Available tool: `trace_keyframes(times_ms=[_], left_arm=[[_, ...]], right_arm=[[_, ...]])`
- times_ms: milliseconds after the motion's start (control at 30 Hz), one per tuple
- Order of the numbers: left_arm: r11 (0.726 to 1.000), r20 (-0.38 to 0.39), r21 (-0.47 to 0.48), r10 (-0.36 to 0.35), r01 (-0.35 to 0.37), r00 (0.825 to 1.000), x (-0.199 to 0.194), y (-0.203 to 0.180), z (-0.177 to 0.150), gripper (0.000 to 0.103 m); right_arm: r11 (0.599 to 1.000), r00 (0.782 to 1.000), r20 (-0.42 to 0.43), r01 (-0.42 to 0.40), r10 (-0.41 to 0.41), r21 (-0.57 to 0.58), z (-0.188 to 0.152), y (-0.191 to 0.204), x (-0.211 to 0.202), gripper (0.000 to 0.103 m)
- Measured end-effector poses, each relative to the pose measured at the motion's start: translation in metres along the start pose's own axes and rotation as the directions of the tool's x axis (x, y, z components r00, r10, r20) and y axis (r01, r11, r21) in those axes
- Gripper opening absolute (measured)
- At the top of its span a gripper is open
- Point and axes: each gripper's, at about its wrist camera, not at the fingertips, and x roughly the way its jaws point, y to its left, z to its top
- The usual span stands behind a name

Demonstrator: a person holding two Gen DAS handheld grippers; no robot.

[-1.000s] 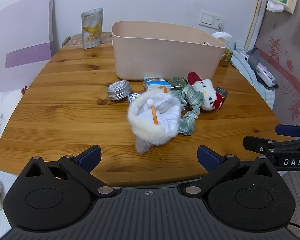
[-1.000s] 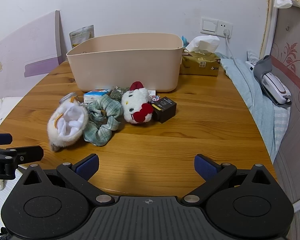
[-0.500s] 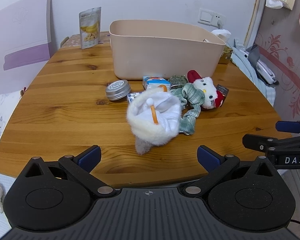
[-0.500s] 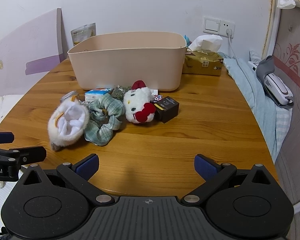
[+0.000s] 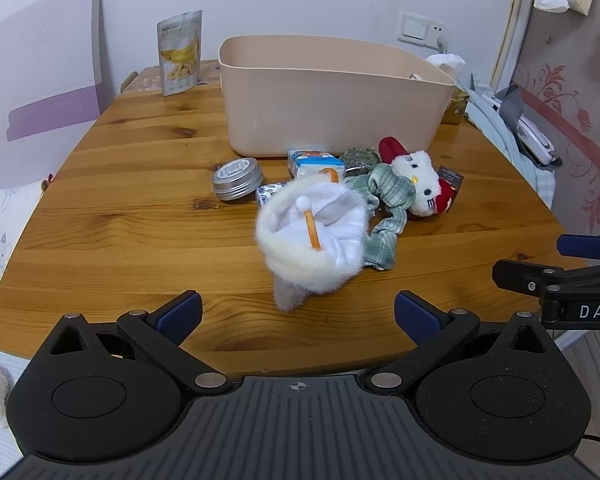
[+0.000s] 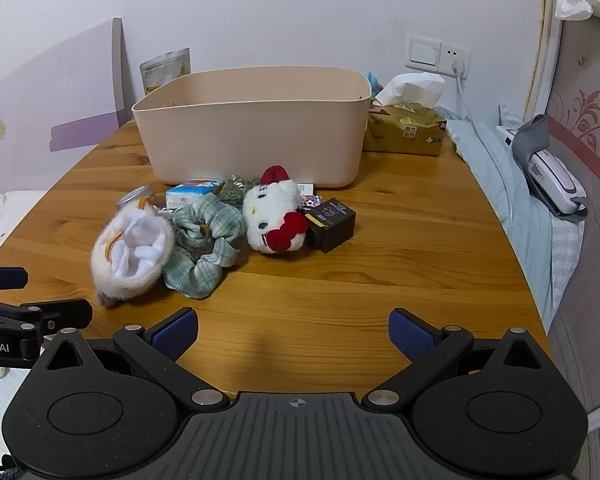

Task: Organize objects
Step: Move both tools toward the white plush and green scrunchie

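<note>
Fluffy white pouch (image 5: 312,236), ahead of spread left hand-held gripper (image 5: 298,314)

wall: plain white painted wall (image 6: 280,8), a white switch and socket plate (image 6: 438,54) mounted on it
table: rounded knotty pine wooden table (image 5: 120,200), warm orange tone
right side: pinkish wallpaper with red floral swirls (image 6: 588,120)
left side: a white and lilac board (image 5: 40,80) is leaned against the wall
</note>
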Motion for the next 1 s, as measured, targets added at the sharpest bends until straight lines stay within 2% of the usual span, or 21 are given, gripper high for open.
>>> trace_keyframes(times_ms=[533,733,1000], left_arm=[[1.0,0.0,-0.011,-0.007,0.007,1.0,0.018,0.002,0.018,0.103],[1.0,-0.01,-0.007,0.007,-0.007,1.0,0.031,0.005,0.026,0.103],[1.0,-0.045,-0.015,0.019,-0.019,0.999,0.056,0.011,0.034,0.103]], right_arm=[[1.0,1.0,0.004,-0.005,0.005,0.008,0.017,-0.007,0.021,0.103],[1.0,0.999,-0.015,-0.03,0.03,0.005,0.022,-0.007,0.032,0.096],[0.999,0.998,-0.033,-0.048,0.048,0.001,0.028,-0.004,0.049,0.093]])
